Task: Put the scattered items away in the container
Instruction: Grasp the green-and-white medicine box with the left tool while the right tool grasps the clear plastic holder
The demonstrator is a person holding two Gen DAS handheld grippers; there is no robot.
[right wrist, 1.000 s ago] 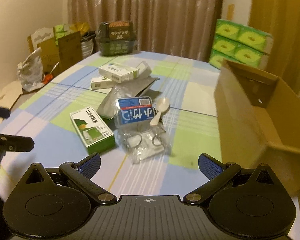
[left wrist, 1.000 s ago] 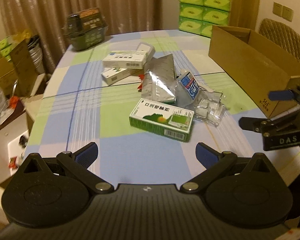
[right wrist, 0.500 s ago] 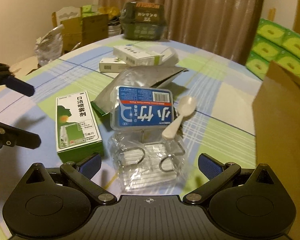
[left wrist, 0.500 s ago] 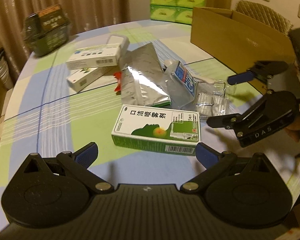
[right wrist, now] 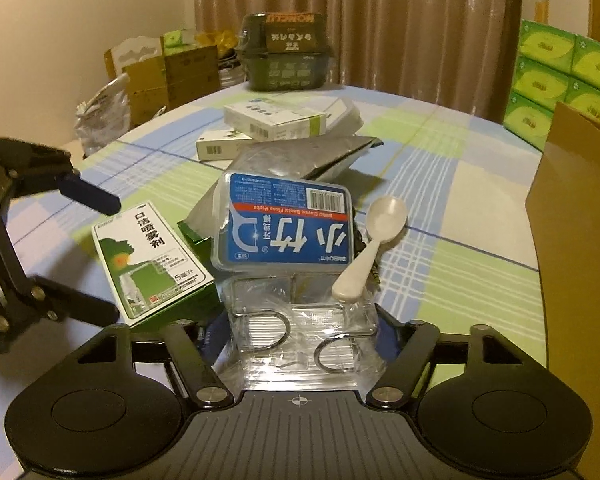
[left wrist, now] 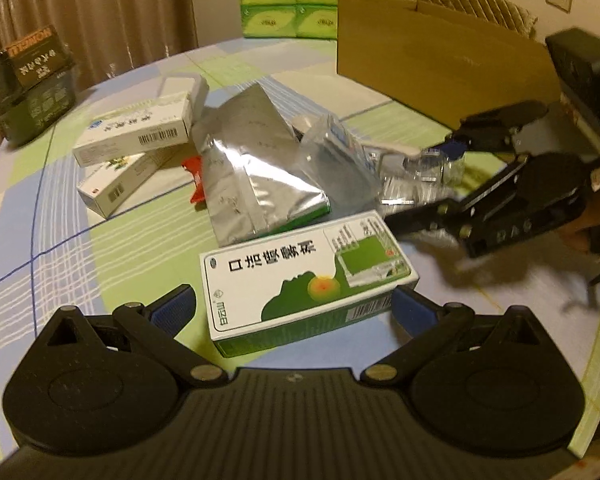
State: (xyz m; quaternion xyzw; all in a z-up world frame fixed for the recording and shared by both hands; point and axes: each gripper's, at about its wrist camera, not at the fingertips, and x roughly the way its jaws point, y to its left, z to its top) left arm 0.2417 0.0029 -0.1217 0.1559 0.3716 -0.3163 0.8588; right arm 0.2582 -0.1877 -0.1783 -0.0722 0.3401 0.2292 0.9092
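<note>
A green-and-white medicine box (left wrist: 308, 276) lies flat between the fingers of my left gripper (left wrist: 294, 312), which is open and straddles it. The same left gripper (right wrist: 116, 260) shows in the right wrist view at the box's (right wrist: 152, 256) left end. My right gripper (right wrist: 298, 332) has closed in on a clear plastic pack with metal rings (right wrist: 304, 344), its pads against both sides. In the left wrist view the right gripper (left wrist: 424, 184) reaches in from the right. The open cardboard box (left wrist: 440, 68) stands at the back right.
A blue-labelled floss box (right wrist: 288, 228) and a white spoon (right wrist: 372, 248) rest on the clear pack. A silver foil pouch (left wrist: 256, 172), two white boxes (left wrist: 136, 132) and a red scrap (left wrist: 194, 184) lie behind. A dark green tub (left wrist: 28, 84) sits far left.
Both grippers moved forward and down to the pile. The left now straddles the green box. The right gripper's fingers narrowed onto the clear pack.
</note>
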